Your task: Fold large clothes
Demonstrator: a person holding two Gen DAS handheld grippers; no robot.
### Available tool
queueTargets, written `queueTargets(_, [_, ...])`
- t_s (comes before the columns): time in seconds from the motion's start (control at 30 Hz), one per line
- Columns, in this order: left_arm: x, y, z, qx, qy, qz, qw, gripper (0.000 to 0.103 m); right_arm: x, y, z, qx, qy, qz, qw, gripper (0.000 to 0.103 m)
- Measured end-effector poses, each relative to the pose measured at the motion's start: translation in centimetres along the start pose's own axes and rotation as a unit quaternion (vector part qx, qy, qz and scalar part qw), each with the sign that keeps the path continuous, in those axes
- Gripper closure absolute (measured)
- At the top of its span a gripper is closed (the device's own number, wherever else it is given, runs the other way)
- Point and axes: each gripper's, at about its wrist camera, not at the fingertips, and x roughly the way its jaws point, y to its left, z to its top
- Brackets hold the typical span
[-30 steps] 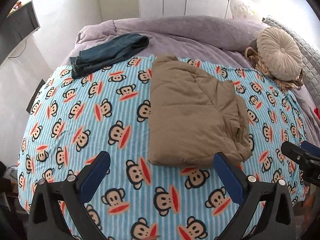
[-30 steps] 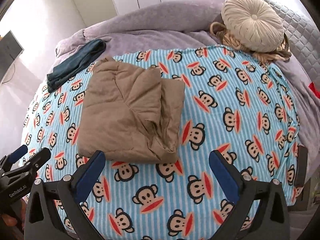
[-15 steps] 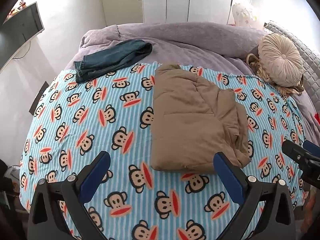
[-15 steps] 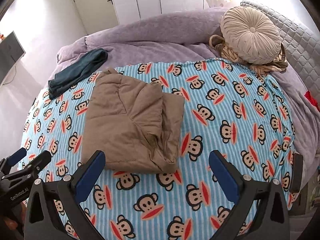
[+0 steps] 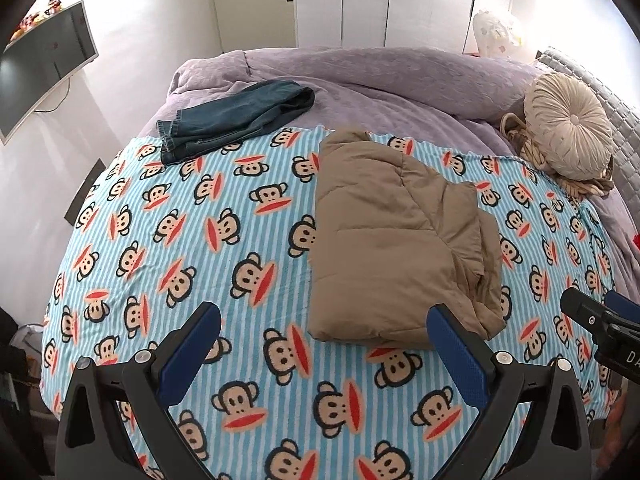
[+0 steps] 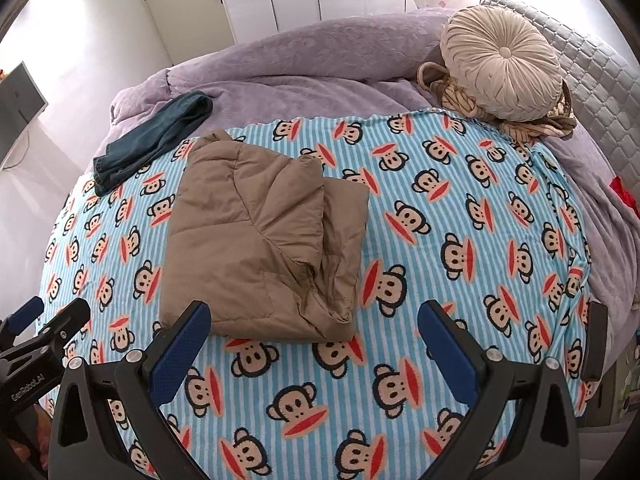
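A folded tan puffy jacket (image 5: 396,236) lies on the blue striped monkey-print blanket (image 5: 200,240); it also shows in the right wrist view (image 6: 260,240). My left gripper (image 5: 324,344) is open and empty, held above the blanket's near edge, just short of the jacket. My right gripper (image 6: 312,340) is open and empty, also near the jacket's front edge. Each gripper shows at the side of the other's view, the right gripper (image 5: 600,328) and the left gripper (image 6: 36,332).
Folded blue jeans (image 5: 236,116) lie at the back left on the purple duvet (image 5: 380,76). A round beige cushion (image 5: 568,124) sits on a striped cloth at the back right. A monitor (image 5: 44,64) hangs on the left wall.
Both grippers have drawn back and up from the bed, so the jacket sits farther off in both views. The jacket has not moved.
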Motion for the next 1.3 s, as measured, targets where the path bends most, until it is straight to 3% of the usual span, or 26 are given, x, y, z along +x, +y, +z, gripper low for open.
queueTargets(1.3, [0.12,0.28,-0.24,-0.005,0.003,0.008,0.9999,0.0,0.35,0.07,-0.5,0.004,0.005,0.002,1.0,0.0])
